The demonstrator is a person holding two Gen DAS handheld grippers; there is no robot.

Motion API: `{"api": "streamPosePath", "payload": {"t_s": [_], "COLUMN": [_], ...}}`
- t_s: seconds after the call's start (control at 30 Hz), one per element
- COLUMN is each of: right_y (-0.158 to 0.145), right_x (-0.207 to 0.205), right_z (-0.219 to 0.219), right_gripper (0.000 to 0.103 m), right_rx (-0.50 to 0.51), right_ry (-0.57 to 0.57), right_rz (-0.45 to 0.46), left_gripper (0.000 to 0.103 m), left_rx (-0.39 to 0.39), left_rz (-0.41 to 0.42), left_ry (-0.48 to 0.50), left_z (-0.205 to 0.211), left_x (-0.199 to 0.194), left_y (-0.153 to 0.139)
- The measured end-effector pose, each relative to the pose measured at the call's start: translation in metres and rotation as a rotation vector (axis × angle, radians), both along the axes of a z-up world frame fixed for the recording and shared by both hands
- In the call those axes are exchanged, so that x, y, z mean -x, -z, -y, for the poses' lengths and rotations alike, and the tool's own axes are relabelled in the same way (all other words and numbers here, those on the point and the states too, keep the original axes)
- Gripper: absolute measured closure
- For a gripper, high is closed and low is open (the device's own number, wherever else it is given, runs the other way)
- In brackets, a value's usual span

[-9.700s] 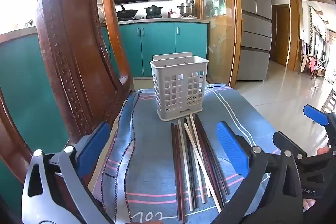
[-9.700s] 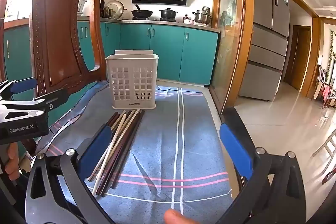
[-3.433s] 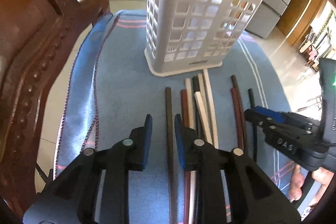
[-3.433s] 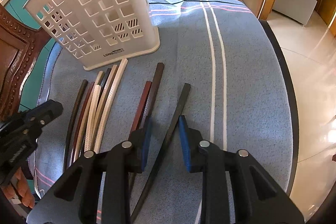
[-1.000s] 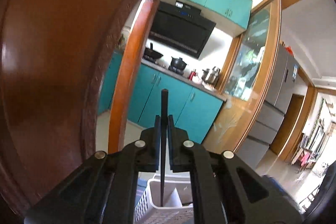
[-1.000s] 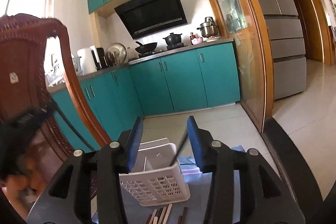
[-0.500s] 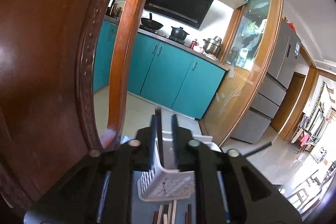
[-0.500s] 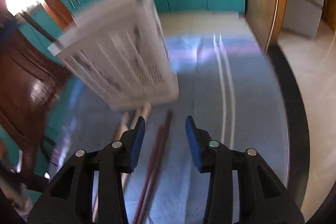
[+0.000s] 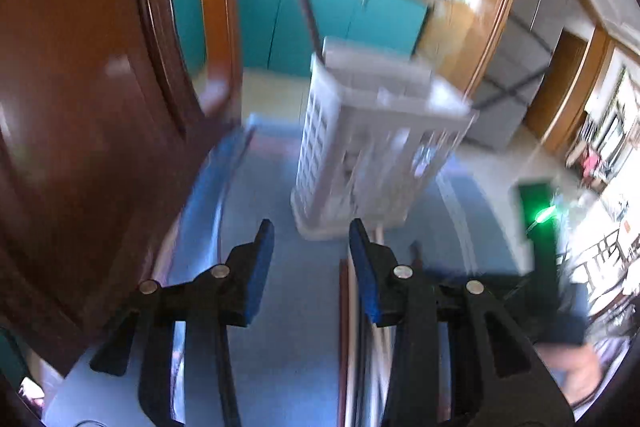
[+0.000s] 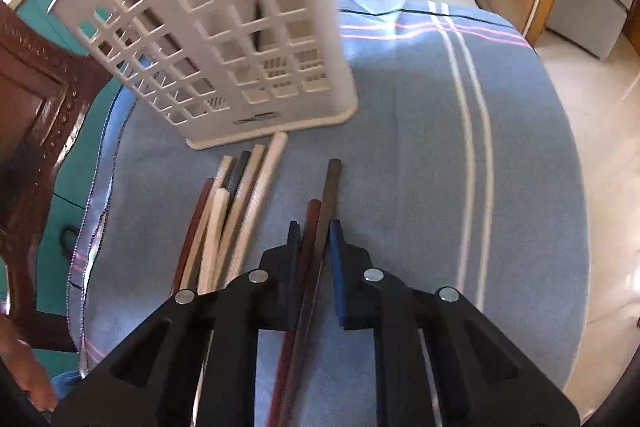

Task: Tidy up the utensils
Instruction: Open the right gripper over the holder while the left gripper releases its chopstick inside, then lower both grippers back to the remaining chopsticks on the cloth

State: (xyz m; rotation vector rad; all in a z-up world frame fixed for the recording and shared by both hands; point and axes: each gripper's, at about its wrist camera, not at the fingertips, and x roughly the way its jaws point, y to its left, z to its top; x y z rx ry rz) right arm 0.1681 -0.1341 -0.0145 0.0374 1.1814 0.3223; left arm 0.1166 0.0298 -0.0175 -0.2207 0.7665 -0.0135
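Closing at lower centre, the right gripper (image 10: pixel 314 241) straddles two dark chopsticks (image 10: pixel 320 223) lying on the blue cloth (image 10: pixel 420 147). The left gripper (image 9: pixel 310 255) is opening, empty, below the white basket (image 9: pixel 360 155).

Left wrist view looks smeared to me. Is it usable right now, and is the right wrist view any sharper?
Left wrist view: heavy motion blur; the white basket and the chopsticks on the cloth are streaked, only the left hand-held gripper is crisp. Right wrist view: mostly sharp; the dark chopsticks between the closing right hand-held gripper read clearly, with fisheye bending at the edges.
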Motion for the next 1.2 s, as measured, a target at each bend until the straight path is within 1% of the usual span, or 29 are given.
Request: {"api": "streamPosePath", "payload": {"t_s": [0.07, 0.13, 0.17, 0.23, 0.37, 0.5, 0.53, 0.67, 0.73, 0.77, 0.8, 0.83, 0.87, 0.9, 1.03, 1.2], "right_y": [-0.008, -0.016, -0.021, -0.029, -0.035, -0.028, -0.025, -0.019, -0.016, -0.014, -0.013, -0.010, -0.009, -0.007, -0.004, 0.000], "right_x": [0.001, 0.002, 0.003, 0.003, 0.002, 0.002, 0.002, 0.005, 0.006, 0.006, 0.007, 0.006, 0.006, 0.005, 0.005, 0.005], "right_z": [0.013, 0.025, 0.032, 0.042, 0.047, 0.039, 0.037, 0.034, 0.031, 0.030, 0.029, 0.027, 0.025, 0.023, 0.014, 0.000], "right_gripper": [0.088, 0.088, 0.088, 0.087, 0.087, 0.086, 0.086, 0.082, 0.080, 0.080, 0.079, 0.079, 0.079, 0.079, 0.079, 0.077], "right_rx": [-0.035, -0.092, -0.118, -0.141, -0.102, -0.081, -0.067, -0.039, -0.019, -0.011, -0.006, 0.000, 0.005, 0.011, 0.027, 0.042], "right_ry": [0.019, 0.034, 0.047, 0.080, 0.102, 0.091, 0.088, 0.072, 0.067, 0.066, 0.065, 0.062, 0.060, 0.059, 0.047, 0.019], "right_rz": [0.022, 0.038, 0.047, 0.061, 0.088, 0.067, 0.060, 0.049, 0.046, 0.043, 0.040, 0.035, 0.032, 0.030, 0.027, 0.035], "left_gripper": [0.063, 0.063, 0.063, 0.063, 0.063, 0.063, 0.062, 0.061, 0.064, 0.069, 0.078, 0.082, 0.088, 0.090, 0.090, 0.090], "left_rx": [-0.015, -0.001, -0.003, -0.022, -0.061, -0.086, -0.091, -0.118, -0.128, -0.134, -0.132, -0.125, -0.115, -0.106, -0.081, -0.070], "left_rz": [-0.077, -0.134, -0.156, -0.186, -0.233, -0.276, -0.286, -0.275, -0.279, -0.276, -0.274, -0.273, -0.273, -0.273, -0.266, -0.263], "left_ry": [0.017, 0.044, 0.058, 0.081, 0.110, 0.111, 0.111, 0.110, 0.104, 0.103, 0.105, 0.110, 0.115, 0.117, 0.102, 0.077], "left_z": [0.003, 0.007, 0.011, 0.018, 0.031, 0.038, 0.040, 0.047, 0.049, 0.051, 0.051, 0.051, 0.051, 0.051, 0.053, 0.046], "left_x": [-0.004, -0.009, -0.011, -0.013, -0.015, -0.020, -0.021, -0.015, -0.016, -0.015, -0.015, -0.015, -0.015, -0.015, -0.013, -0.008], "left_y": [0.018, 0.030, 0.034, 0.043, 0.059, 0.075, 0.079, 0.084, 0.086, 0.087, 0.087, 0.086, 0.086, 0.086, 0.082, 0.080]}}
